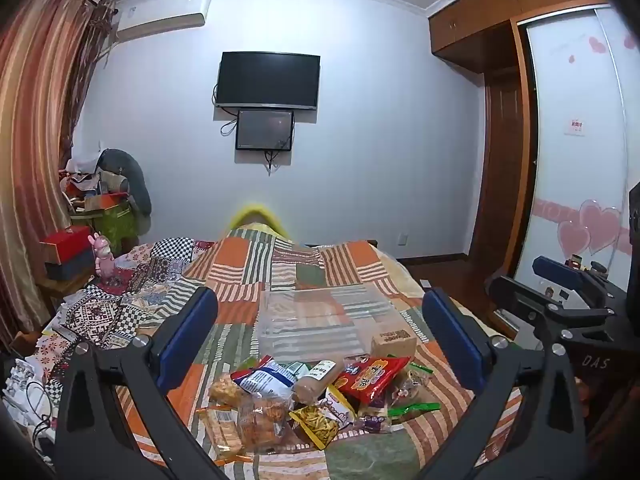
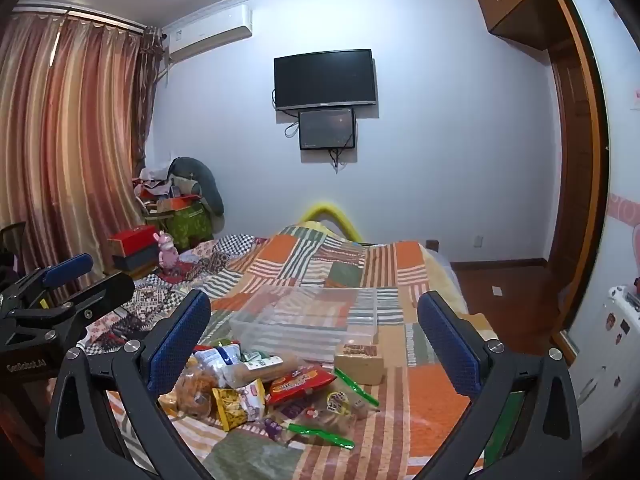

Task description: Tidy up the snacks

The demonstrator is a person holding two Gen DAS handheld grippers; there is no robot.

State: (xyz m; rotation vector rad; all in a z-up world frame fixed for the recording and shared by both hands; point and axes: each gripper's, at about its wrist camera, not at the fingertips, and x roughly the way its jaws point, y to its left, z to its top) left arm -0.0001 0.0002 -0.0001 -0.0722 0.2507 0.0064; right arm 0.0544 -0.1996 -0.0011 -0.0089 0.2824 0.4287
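Left gripper (image 1: 320, 328): wide, empty | Right gripper (image 2: 314, 332): wide, empty | Snacks (image 1: 312, 392): heaped on bedspread (image 1: 280, 264), just before clear box (image 1: 316, 316) | Risk: overlapping packets, one grasp may drag neighbours; soft bedding may tip box.

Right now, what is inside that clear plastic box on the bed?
The clear plastic box looks empty: through its walls only the striped quilt shows. The snack pile lies in front of it and hides part of its near wall.

"DAS" on the right gripper (image 1: 560, 276) body, "GenRobot.AI" on the left gripper (image 2: 86, 276) body (snack packet print illegible)
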